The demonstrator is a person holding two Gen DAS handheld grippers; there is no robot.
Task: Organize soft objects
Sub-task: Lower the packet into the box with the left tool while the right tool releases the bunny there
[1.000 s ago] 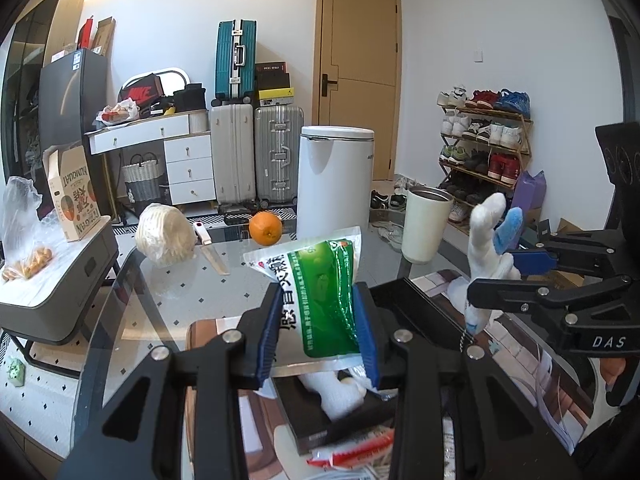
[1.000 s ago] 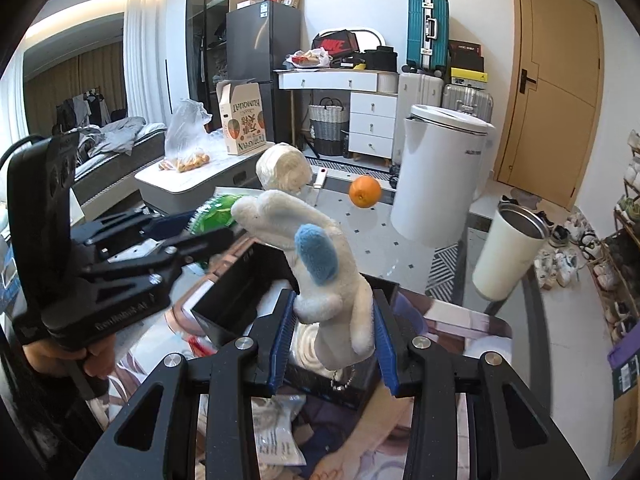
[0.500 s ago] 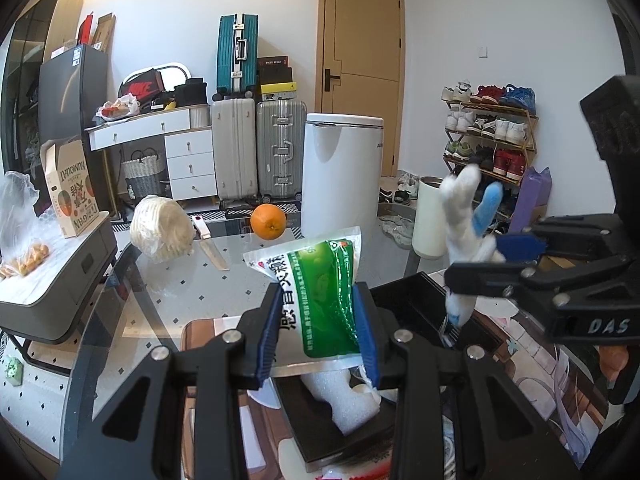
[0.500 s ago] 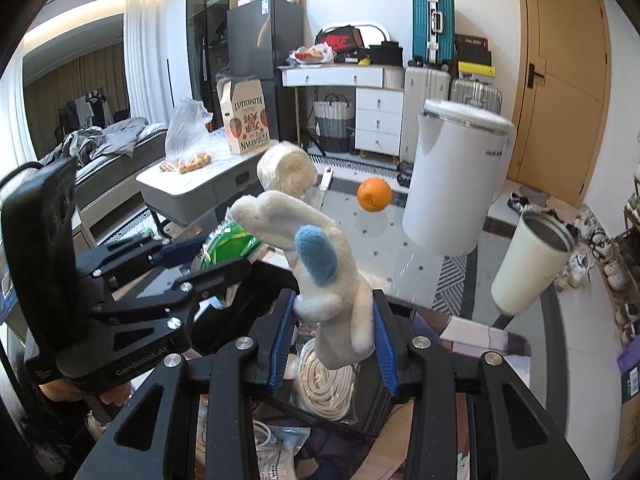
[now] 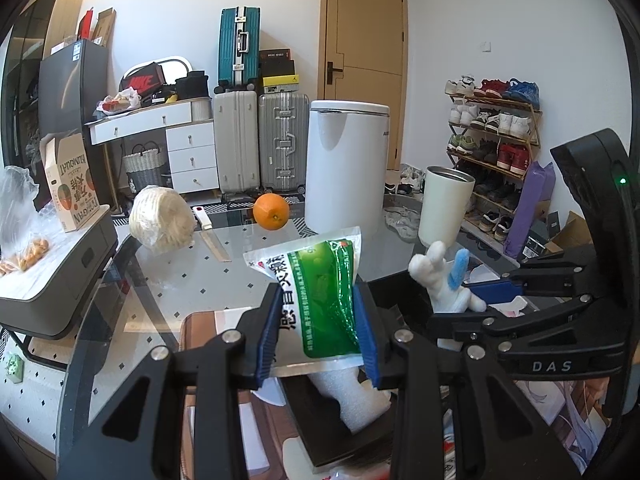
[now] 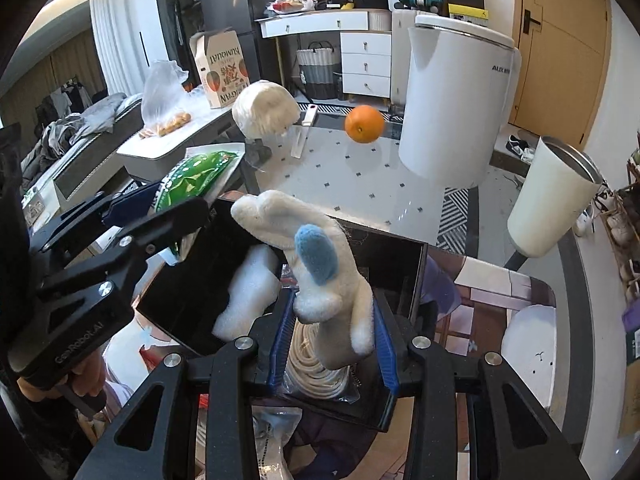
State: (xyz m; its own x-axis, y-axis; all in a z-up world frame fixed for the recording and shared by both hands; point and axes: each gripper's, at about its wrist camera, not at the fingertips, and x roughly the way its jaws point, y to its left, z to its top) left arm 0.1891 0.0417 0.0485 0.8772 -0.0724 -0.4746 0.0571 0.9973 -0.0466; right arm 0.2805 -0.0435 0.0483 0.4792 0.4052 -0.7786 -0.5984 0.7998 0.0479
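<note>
Compared with one second ago, the right gripper (image 6: 331,343) sits lower and closer to the black box (image 6: 416,276), with the white plush toy (image 6: 316,280) now held directly above the box interior. In the left wrist view, the plush toy (image 5: 444,280) appears lower than before, just past the box's far rim. The left gripper (image 5: 318,336), clamped on the green packet (image 5: 320,300), is now nearer the box, and the white foam piece (image 5: 352,400) inside shows more fully beneath it.
</note>
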